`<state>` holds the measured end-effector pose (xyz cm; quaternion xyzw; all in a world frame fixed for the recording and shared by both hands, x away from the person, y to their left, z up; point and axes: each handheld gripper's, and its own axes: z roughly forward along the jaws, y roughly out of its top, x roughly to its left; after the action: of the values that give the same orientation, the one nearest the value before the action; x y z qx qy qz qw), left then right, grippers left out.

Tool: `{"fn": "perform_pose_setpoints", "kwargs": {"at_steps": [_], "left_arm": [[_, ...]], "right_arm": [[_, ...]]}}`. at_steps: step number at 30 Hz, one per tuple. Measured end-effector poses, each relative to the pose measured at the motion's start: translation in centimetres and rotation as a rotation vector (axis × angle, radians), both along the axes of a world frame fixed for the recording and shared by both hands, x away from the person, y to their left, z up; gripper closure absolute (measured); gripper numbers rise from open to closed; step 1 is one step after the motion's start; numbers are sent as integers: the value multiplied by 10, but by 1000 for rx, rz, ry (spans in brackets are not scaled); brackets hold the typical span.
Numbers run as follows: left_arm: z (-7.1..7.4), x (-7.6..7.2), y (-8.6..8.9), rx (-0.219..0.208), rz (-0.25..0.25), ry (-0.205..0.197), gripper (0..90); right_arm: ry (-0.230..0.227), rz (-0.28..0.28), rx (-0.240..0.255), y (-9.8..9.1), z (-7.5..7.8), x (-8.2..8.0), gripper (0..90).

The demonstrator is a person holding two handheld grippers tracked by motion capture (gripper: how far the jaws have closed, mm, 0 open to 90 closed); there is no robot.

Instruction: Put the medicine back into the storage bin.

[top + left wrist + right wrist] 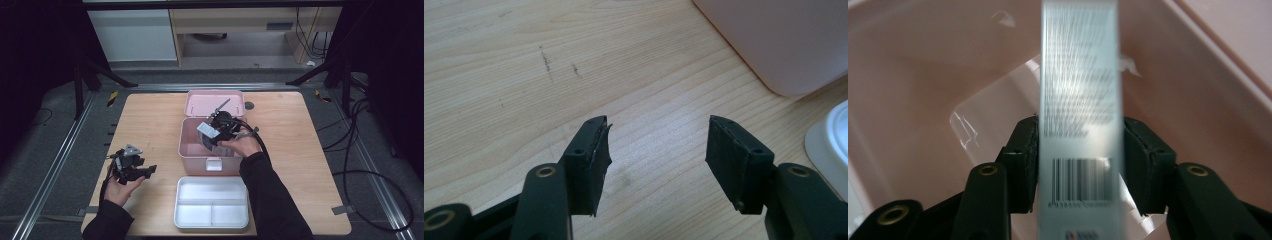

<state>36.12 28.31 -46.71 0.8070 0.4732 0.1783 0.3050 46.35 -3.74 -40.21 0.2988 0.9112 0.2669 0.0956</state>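
My left gripper [656, 150] has its jaws standing well apart with nothing between them; in the left gripper view I see bare wooden table [524, 65] through the gap, and one pad looks frayed along its inner edge. In the high view that gripper [134, 167] sits low over the table's left side, apart from the containers, its jaws aimed right toward the white tray [211, 202].

My right gripper [1080, 155] is clamped on a slim grey box [1079, 100], each pad pressed against one of its narrow sides. The box carries fine print on its face and a barcode near the end closest to the camera. Its long axis runs straight away from the gripper, along the line of the jaws, with the far end pointing into the pink storage box [908, 75]. From the high view I see the right gripper [216, 131] held over the open pink storage box [192, 155], the grey box [207, 132] angled down and to the left within the box's opening. I cannot tell whether its far end touches the bottom.

The pink storage box stands at the table's middle with its lid [200, 102] thrown back flat behind it. On its floor, under the grey box, lies a clear plastic piece [993, 107]. The white tray lies just in front of the pink box, near the table's front edge, divided into one long compartment and two smaller ones, all bare.
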Motion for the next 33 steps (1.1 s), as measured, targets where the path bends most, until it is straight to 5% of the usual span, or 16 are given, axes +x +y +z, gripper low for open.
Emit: {"fn": "perform_pose_setpoints", "kwargs": {"at_steps": [4, 9, 20, 24, 33], "left_arm": [[0, 0, 0, 13, -5, -13, 428], [-1, 0, -2, 84, -34, -40, 435], [7, -4, -8, 51, -69, -30, 415], [13, -7, -14, 22, -122, -33, 443], [24, -16, -32, 20, -213, -42, 431]], "right_arm": [[-24, 0, 18, -3, 6, -2, 530], [-80, -8, 94, -18, 25, -11, 508], [-175, -12, 146, -61, 54, -44, 487], [-209, -29, 163, -81, 63, -60, 476], [-253, -14, 141, -120, 53, -97, 451]]}}
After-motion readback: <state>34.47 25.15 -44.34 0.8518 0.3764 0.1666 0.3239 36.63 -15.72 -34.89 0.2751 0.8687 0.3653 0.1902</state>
